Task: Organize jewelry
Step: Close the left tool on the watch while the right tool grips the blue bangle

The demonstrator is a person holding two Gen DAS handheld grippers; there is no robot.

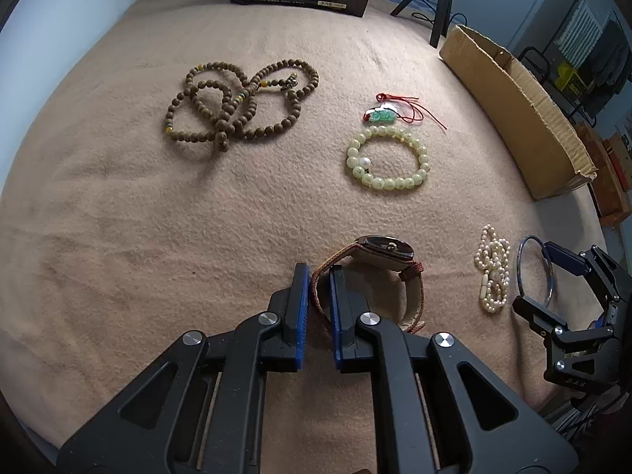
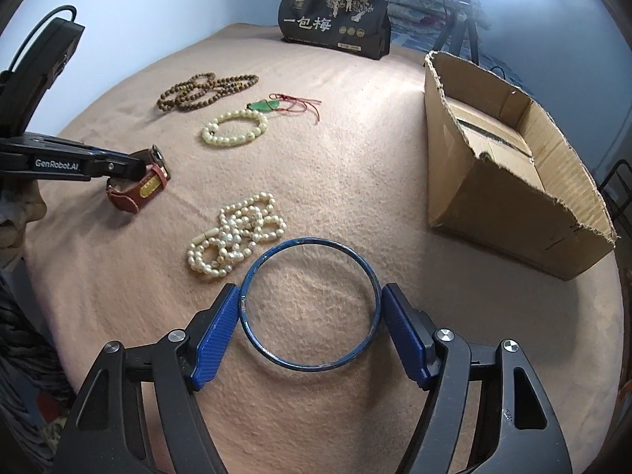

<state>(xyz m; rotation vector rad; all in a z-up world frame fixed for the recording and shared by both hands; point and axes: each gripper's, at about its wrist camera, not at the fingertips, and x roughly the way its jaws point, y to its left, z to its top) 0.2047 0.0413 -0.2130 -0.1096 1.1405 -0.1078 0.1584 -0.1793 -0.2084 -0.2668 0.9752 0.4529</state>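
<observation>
My left gripper (image 1: pixel 319 270) is shut on the strap of a brown-strapped watch (image 1: pixel 385 254), which rests on the tan blanket; it also shows in the right wrist view (image 2: pixel 140 185). My right gripper (image 2: pixel 311 296) is shut on a blue bangle (image 2: pixel 312 367), its pads touching both sides; the bangle also shows in the left wrist view (image 1: pixel 549 272). A white pearl strand (image 2: pixel 233 235) lies just beyond the bangle. A pale green bead bracelet (image 1: pixel 387 158), a jade pendant on red cord (image 1: pixel 381 114) and brown prayer beads (image 1: pixel 237 106) lie farther off.
An open cardboard box (image 2: pixel 513 197) stands on the blanket at the right. A black printed bag (image 2: pixel 335 25) stands at the far edge. A tripod (image 1: pixel 442 4) stands behind the blanket. The tan blanket (image 1: pixel 118 217) covers the surface.
</observation>
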